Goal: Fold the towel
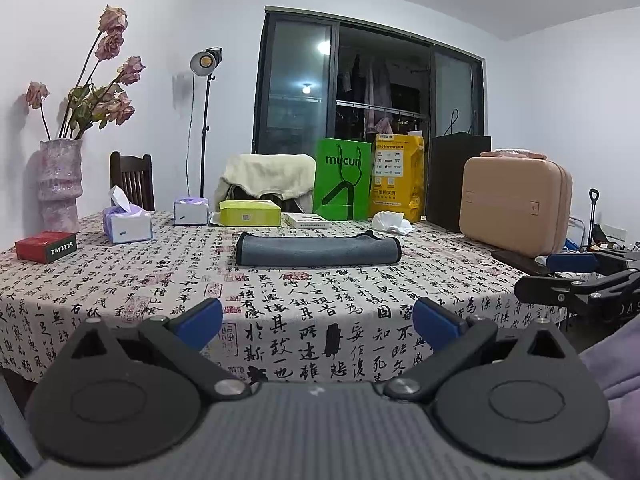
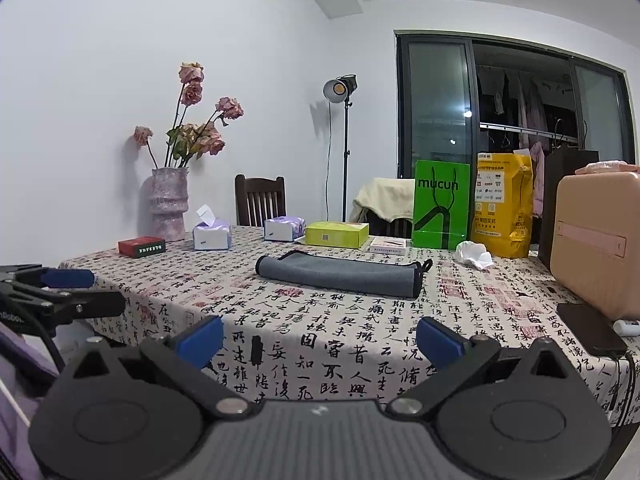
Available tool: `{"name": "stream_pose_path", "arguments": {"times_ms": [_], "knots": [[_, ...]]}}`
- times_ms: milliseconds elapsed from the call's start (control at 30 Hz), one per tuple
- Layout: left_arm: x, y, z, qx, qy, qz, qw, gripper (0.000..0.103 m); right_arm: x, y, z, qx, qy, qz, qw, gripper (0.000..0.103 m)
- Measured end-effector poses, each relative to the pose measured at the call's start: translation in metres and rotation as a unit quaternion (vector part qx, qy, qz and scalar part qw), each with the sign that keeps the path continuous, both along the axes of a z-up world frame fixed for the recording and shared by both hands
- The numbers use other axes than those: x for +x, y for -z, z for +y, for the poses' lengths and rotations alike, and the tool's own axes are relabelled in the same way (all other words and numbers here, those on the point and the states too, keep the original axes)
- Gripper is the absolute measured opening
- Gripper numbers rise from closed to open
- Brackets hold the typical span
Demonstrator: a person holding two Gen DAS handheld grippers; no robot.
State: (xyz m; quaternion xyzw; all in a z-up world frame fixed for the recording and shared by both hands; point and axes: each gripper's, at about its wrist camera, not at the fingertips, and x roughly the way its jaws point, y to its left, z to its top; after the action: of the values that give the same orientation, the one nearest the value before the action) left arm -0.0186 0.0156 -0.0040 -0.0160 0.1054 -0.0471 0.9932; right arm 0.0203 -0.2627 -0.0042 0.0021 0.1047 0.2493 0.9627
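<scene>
A grey towel with a dark edge (image 1: 318,249) lies folded into a long flat strip in the middle of the table; it also shows in the right wrist view (image 2: 340,274). My left gripper (image 1: 318,322) is open and empty, held back at the table's near edge, well short of the towel. My right gripper (image 2: 320,338) is open and empty, also back at the near edge. Each gripper shows in the other's view: the right one at the right edge (image 1: 560,280), the left one at the left edge (image 2: 76,292).
A calligraphy-print cloth covers the table (image 1: 280,304). Along the back stand a vase of roses (image 1: 60,184), tissue boxes (image 1: 126,226), a red box (image 1: 46,246), a green box (image 1: 250,212), a green bag (image 1: 342,180), a yellow bag (image 1: 398,176), a crumpled tissue (image 1: 390,222). A pink case (image 1: 516,204) and a phone (image 2: 590,328) are at the right.
</scene>
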Motion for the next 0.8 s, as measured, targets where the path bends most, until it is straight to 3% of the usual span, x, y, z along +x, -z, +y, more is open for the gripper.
{"name": "stream_pose_path", "arguments": {"times_ms": [800], "knots": [[0.0015,-0.0007,-0.0009,0.001,0.004,0.0,1.0,0.103,0.001,0.0011,-0.0001,0.003,-0.002,0.004,1.0,0.103]]}}
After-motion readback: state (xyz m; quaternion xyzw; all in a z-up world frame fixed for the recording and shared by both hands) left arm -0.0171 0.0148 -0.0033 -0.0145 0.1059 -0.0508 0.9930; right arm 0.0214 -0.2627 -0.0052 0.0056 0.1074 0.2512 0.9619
